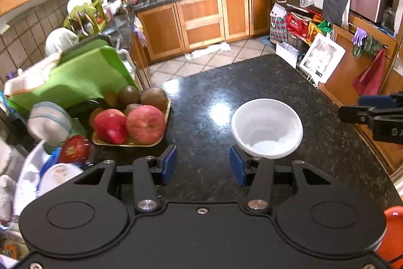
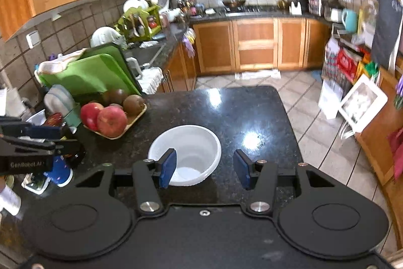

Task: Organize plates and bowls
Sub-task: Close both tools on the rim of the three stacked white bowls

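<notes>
A white ribbed bowl stands upright and empty on the black granite counter. In the left wrist view it lies ahead and to the right of my left gripper, which is open with only counter between its blue pads. My right gripper is open too and hovers over the near side of the bowl. Its left pad overlaps the bowl's rim in the picture and does not press on it. Each gripper shows at the edge of the other's view: the right gripper and the left gripper.
A tray of apples and kiwis sits left of the bowl. Behind it are green cutting boards, with stacked bowls and clutter along the left edge. The counter ends at the tiled floor beyond, and wooden shelving is on the right.
</notes>
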Demonstrator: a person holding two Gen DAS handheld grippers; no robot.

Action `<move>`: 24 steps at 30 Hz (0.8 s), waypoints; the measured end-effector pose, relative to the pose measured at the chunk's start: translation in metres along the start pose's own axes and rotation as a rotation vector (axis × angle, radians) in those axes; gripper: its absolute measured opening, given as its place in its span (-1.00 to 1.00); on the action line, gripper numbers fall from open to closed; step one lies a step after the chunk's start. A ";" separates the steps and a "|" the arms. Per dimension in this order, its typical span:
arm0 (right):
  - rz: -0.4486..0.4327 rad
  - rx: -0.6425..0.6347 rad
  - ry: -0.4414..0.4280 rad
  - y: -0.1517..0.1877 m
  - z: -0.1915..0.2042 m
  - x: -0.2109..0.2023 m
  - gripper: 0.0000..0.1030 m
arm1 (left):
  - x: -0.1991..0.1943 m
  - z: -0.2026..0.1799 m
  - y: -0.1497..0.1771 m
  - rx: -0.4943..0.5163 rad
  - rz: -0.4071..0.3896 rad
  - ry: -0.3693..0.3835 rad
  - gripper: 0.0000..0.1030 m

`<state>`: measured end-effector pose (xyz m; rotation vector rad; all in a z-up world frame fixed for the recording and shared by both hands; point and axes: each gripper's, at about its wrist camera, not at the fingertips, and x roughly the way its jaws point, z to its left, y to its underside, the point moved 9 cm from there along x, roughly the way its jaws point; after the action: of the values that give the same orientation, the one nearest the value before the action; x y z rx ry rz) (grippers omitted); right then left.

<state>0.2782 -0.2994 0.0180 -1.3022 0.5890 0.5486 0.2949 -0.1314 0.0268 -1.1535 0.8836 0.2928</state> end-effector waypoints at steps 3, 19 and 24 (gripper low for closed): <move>0.037 0.013 -0.015 0.002 -0.008 0.023 0.01 | 0.018 -0.003 -0.003 -0.006 0.040 0.017 0.07; 0.111 0.102 -0.058 0.010 -0.016 0.104 -0.07 | 0.088 -0.022 -0.010 -0.035 0.091 0.075 0.03; 0.101 0.068 -0.041 0.012 -0.010 0.111 -0.09 | 0.099 -0.027 -0.009 -0.022 0.095 0.071 0.03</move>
<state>0.3511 -0.3023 -0.0676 -1.1987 0.6365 0.6319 0.3520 -0.1812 -0.0429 -1.1496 1.0012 0.3410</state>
